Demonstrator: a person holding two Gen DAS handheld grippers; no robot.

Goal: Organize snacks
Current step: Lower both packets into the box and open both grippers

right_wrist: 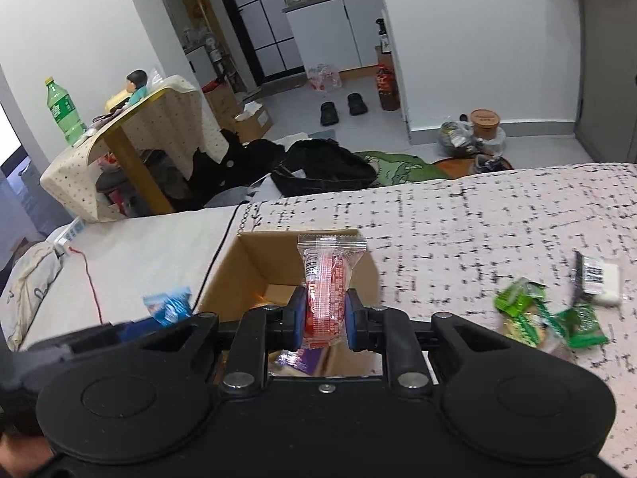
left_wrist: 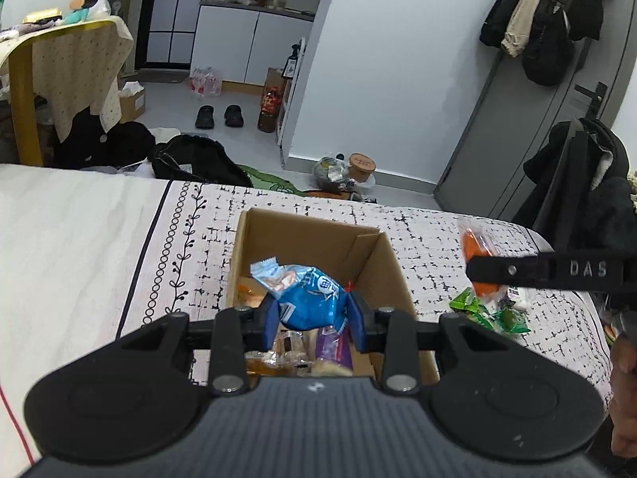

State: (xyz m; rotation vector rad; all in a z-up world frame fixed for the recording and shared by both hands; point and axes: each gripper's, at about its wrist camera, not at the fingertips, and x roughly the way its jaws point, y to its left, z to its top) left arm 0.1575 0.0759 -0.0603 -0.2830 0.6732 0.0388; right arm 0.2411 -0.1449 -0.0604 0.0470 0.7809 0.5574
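Left wrist view: one open brown cardboard box (left_wrist: pixel 370 255) on patterned bedspread (left_wrist: pixel 199 239), directly under left claw (left_wrist: pixel 314 314). Left claw clamped on one blue plastic snack packet (left_wrist: pixel 306 298), held over box; several wrapped snacks inside, below.

Right wrist view: right claw (right_wrist: pixel 323 320) nearly closed, clamped on one red-and-clear snack packet (right_wrist: pixel 324 290) above same box (right_wrist: pixel 247 263). Small cluster of green wrapped snacks (right_wrist: pixel 545 314) on bedspread right of claw, count unclear; one white packet (right_wrist: pixel 601 279) beyond.

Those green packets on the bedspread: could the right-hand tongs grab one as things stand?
Probably not yet. The right tongs are shut on a red snack packet over the cardboard box; the green packets lie unobstructed, off to their right.
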